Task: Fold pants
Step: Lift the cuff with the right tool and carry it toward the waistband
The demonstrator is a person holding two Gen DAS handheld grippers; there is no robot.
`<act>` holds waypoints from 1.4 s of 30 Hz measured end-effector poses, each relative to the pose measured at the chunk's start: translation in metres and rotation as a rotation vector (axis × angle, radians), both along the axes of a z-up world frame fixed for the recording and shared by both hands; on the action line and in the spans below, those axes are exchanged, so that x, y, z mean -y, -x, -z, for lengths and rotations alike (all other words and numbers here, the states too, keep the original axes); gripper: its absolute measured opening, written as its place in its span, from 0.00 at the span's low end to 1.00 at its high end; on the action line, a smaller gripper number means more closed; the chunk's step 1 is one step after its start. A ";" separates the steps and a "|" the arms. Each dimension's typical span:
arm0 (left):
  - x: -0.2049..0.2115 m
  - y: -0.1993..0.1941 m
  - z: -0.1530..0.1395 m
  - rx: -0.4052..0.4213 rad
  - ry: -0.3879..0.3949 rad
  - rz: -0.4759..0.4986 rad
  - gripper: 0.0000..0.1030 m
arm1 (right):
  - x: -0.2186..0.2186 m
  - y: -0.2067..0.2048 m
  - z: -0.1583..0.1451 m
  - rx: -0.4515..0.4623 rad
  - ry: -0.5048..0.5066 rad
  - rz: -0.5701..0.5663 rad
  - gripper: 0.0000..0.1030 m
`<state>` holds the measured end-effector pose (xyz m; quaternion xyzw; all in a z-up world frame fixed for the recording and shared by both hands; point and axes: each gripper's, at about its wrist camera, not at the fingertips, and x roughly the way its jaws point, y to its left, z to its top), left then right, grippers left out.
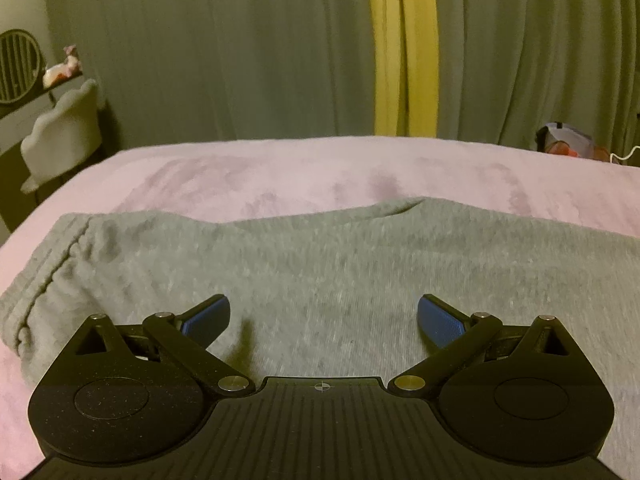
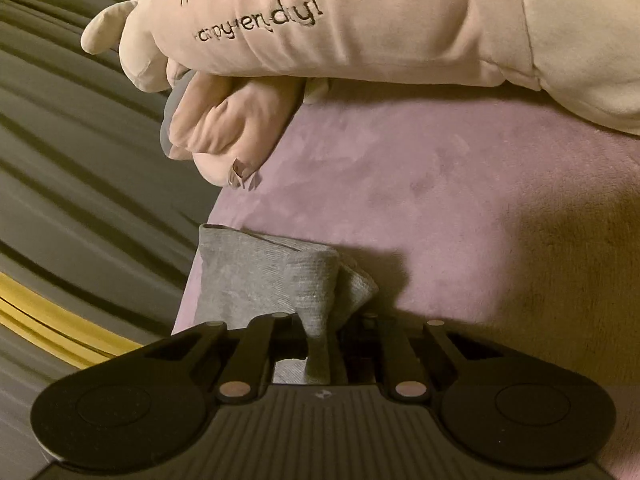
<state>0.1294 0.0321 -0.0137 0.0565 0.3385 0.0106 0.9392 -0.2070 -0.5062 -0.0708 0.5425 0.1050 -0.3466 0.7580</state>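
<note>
Grey pants point(image 1: 320, 264) lie spread across a pink bed cover point(image 1: 280, 176), the elastic waistband at the left. My left gripper point(image 1: 323, 320) hovers low over the cloth, open wide, its blue pads point(image 1: 208, 320) apart with nothing between them. In the right wrist view a grey leg end of the pants point(image 2: 272, 276) is bunched up near the bed's left edge. My right gripper point(image 2: 318, 344) is shut on a pinched fold of that grey cloth, which rises in a ridge between the jaws.
A large pink plush toy point(image 2: 360, 24) with embroidered writing lies at the far side of the pink cover point(image 2: 460, 184). Grey-green curtains point(image 1: 224, 48) with a yellow strip point(image 1: 404, 48) hang behind the bed. A chair point(image 1: 60, 136) stands at the left.
</note>
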 end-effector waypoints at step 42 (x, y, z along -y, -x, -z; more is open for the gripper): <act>-0.033 0.003 -0.007 -0.048 0.290 -0.033 1.00 | -0.314 -0.173 -0.086 -0.095 0.362 -1.076 0.74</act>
